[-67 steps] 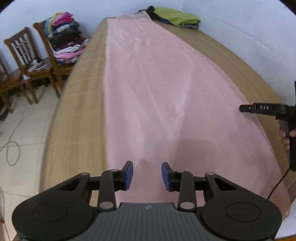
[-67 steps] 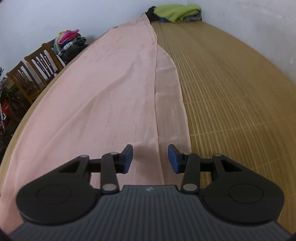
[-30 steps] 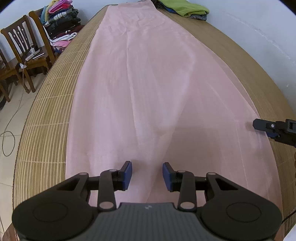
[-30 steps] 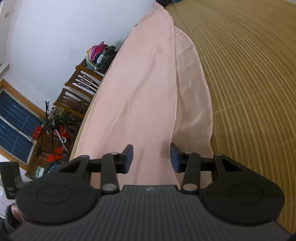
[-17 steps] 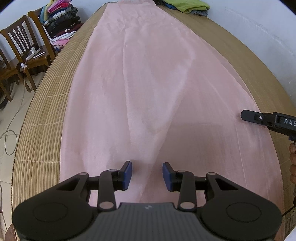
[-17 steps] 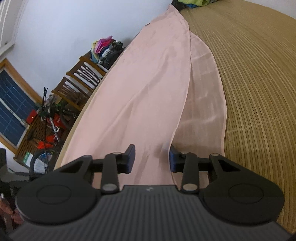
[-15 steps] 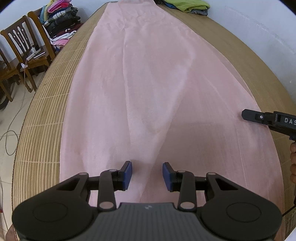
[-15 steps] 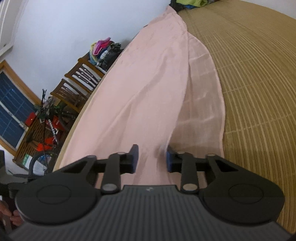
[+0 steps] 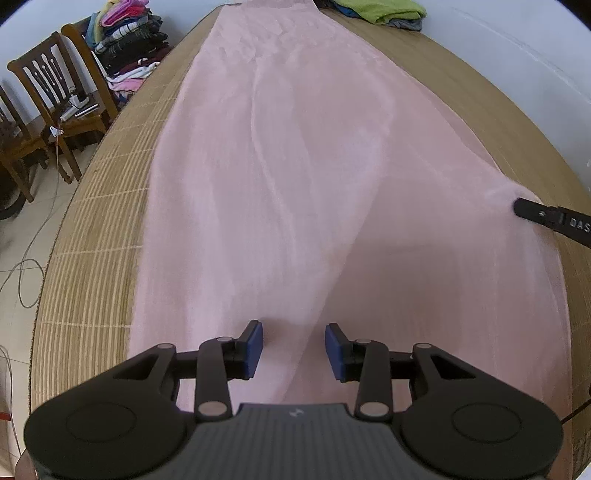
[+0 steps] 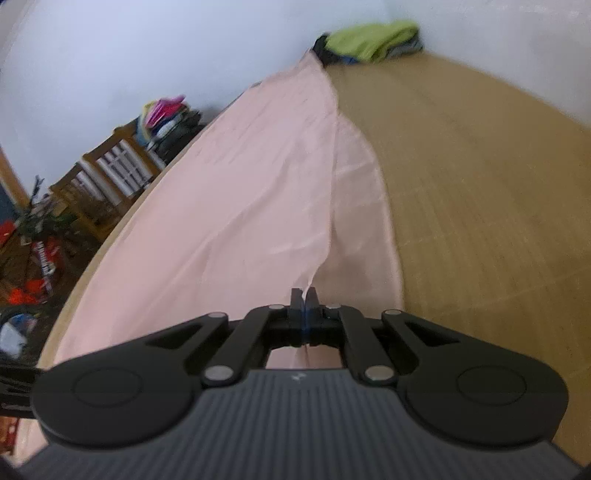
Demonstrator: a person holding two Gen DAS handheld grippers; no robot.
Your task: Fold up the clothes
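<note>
A: Where is the pink cloth (image 9: pixel 295 177) lying?

B: It is spread lengthwise along the woven mat (image 9: pixel 92 229), running from the near end up to the far wall. Its right side shows a second, thinner layer peeking out beside the top one.

A: And the right gripper (image 10: pixel 303 295)?

B: Its jaws are pinched together on the right edge of the pink cloth, and the fabric rises in a small peak to the tips. In the left wrist view the same gripper (image 9: pixel 517 206) comes in from the right with the cloth bunched at its tip.

A: The left gripper (image 9: pixel 293 349)?

B: It hangs over the near end of the cloth with its jaws about half apart, holding nothing. A soft crease runs between the blue pads (image 9: pixel 254 347).

A: Anything holding other things?

B: A wooden chair (image 9: pixel 85 92) beside the mat carries a pile of folded clothes (image 9: pixel 129 40). A green garment (image 9: pixel 376 11) sits on darker ones at the mat's far corner.
</note>
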